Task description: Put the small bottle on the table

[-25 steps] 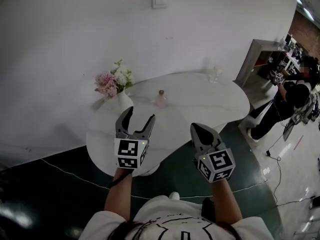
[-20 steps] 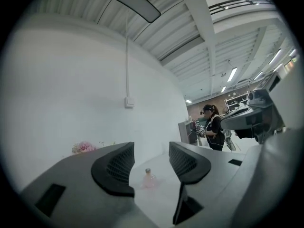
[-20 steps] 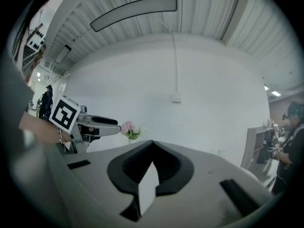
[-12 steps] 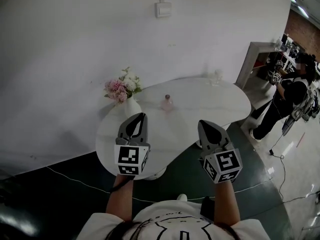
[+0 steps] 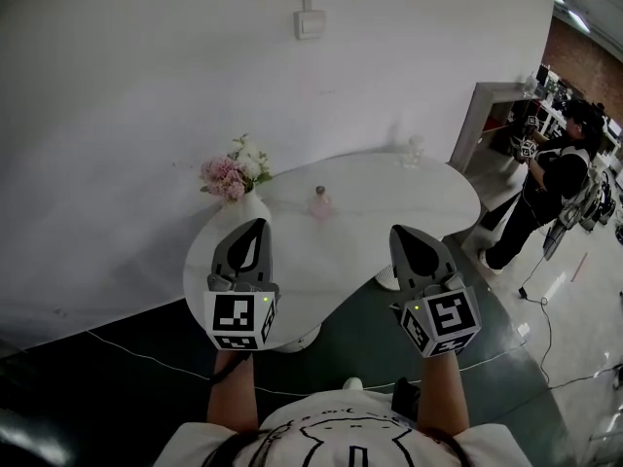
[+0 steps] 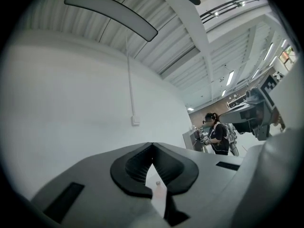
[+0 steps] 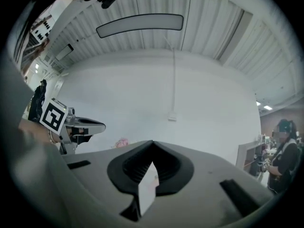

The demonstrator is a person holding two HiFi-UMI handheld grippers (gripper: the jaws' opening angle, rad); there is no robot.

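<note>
Pink and tiny, the small bottle (image 5: 318,203) stands upright on the white bench (image 5: 389,197), its details too small for us to read. Our left claw (image 5: 255,228) and right claw (image 5: 402,233) cover the bench's near rim. The left has just closed on nothing; the right is pinched together, empty.

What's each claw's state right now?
Left claw: just closed, shut, nothing held.
Right claw: shut, nothing held.
</note>
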